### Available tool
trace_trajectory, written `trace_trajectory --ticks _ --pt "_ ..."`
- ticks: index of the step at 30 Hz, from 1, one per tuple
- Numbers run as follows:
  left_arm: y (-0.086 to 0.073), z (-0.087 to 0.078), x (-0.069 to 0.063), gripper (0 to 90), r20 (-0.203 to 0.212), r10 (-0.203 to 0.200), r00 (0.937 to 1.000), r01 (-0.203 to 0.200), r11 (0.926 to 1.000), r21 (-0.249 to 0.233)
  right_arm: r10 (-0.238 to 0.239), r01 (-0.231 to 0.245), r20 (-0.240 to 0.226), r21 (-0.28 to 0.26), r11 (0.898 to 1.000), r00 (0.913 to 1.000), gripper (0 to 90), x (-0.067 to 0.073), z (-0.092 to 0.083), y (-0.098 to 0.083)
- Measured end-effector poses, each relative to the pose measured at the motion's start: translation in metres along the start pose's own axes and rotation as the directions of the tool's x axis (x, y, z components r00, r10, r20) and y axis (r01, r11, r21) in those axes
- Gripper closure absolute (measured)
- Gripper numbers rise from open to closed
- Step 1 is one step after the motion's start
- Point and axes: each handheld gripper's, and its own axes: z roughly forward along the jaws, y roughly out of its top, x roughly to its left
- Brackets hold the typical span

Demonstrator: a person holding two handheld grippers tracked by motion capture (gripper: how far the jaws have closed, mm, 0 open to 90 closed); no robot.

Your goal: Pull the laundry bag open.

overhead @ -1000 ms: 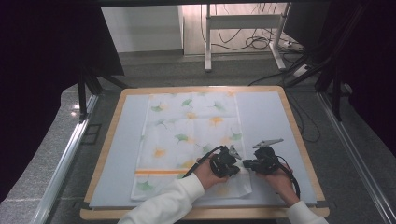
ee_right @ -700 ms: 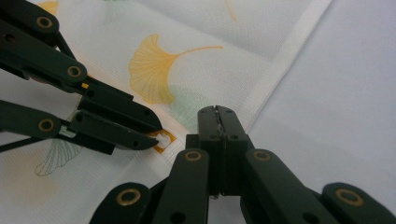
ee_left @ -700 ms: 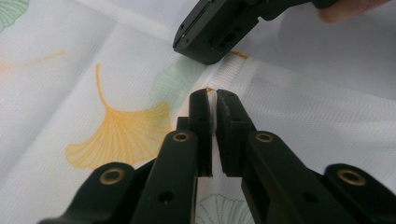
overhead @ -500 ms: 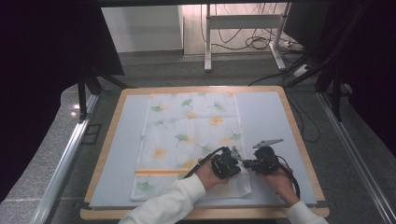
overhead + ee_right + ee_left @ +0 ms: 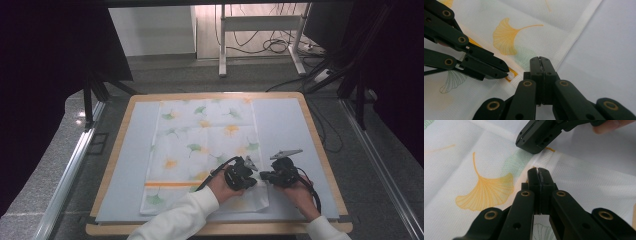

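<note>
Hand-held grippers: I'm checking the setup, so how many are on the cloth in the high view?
2. The left hand-held gripper is on the ginkgo-print cloth near its right edge; the right hand-held gripper is beside it at that edge.

No visible change: both grippers (image 5: 259, 175) and the cloth (image 5: 200, 145) sit as in the earlier frames.

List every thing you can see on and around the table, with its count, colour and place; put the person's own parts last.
Cloth: one, white with green and yellow ginkgo leaves and an orange stripe, flat mid-table.
Mat: one, pale blue, under the cloth.
Table: one, wooden rim.
Cables: several, black, floor behind.
Left gripper: one, black, jaws shut, at the cloth's near right edge.
Right gripper: one, black, jaws shut, beside it.
Sleeves: two, white, bottom edge.
</note>
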Motion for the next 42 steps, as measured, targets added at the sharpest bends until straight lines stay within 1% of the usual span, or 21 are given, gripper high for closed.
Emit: trace_trajectory --ticks 2,9,12,18,20,22,24,26,27,29,32,37,42 --pt "-0.001 -0.001 0.000 90.0 0.002 -0.008 1.0000 0.008 1.0000 0.000 -0.003 0.003 0.001 -0.001 1.000 1.0000 89.8 0.000 0.000 0.000" --pt "-0.003 -0.003 0.000 90.0 0.002 0.001 1.0000 -0.001 1.0000 0.006 -0.024 0.024 0.012 -0.001 1.000 0.9996 89.9 0.002 0.000 -0.001" --pt "-0.005 -0.004 0.000 90.0 0.003 -0.007 1.0000 0.007 1.0000 0.004 -0.032 0.032 0.017 -0.005 0.999 0.9994 90.0 0.003 0.000 -0.002" --pt "-0.006 -0.005 0.001 90.0 0.006 -0.009 0.9999 0.009 1.0000 0.000 -0.031 0.031 0.021 -0.005 1.000 0.9993 89.9 0.004 0.000 -0.001" --pt "-0.006 -0.005 0.002 90.0 0.008 -0.013 0.9999 0.013 0.9999 -0.001 -0.019 0.019 0.003 -0.022 1.000 0.9998 89.9 0.004 -0.004 0.000" --pt "-0.006 -0.004 0.001 90.0 0.009 -0.017 0.9998 0.017 0.9999 -0.005 -0.020 0.020 -0.020 -0.042 0.999 0.9996 89.9 0.009 -0.011 0.001" --pt "-0.006 -0.004 0.002 90.0 0.007 -0.008 0.9999 0.008 1.0000 -0.001 -0.030 0.029 -0.025 -0.024 0.999 0.9992 89.9 0.014 -0.012 0.000" --pt "-0.006 -0.004 0.001 90.0 0.004 -0.005 1.0000 0.005 1.0000 -0.001 -0.029 0.029 -0.030 0.012 0.999 0.9991 89.9 0.017 -0.009 -0.004" --pt "-0.006 -0.004 0.001 90.0 0.001 -0.004 1.0000 0.004 1.0000 -0.002 -0.020 0.020 -0.026 0.024 1.000 0.9995 90.0 0.017 -0.007 -0.005" --pt "-0.006 -0.004 0.000 90.0 -0.003 -0.002 1.0000 0.002 1.0000 -0.002 0.002 -0.001 -0.031 0.031 1.000 0.9995 90.0 0.015 -0.006 -0.006" --pt "-0.006 -0.004 0.000 90.0 -0.003 -0.004 1.0000 0.004 1.0000 -0.002 0.010 -0.010 -0.026 0.033 0.999 0.9996 90.0 0.015 -0.006 -0.008" --pt "-0.007 -0.004 0.000 90.0 -0.005 -0.005 1.0000 0.005 1.0000 -0.007 0.010 -0.009 -0.038 0.026 1.000 0.9992 90.0 0.013 -0.005 -0.009" --pt "-0.008 -0.005 0.000 90.0 -0.002 -0.013 0.9999 0.013 0.9999 -0.004 0.007 -0.006 -0.037 0.025 1.000 0.9993 90.0 0.014 -0.005 -0.009"
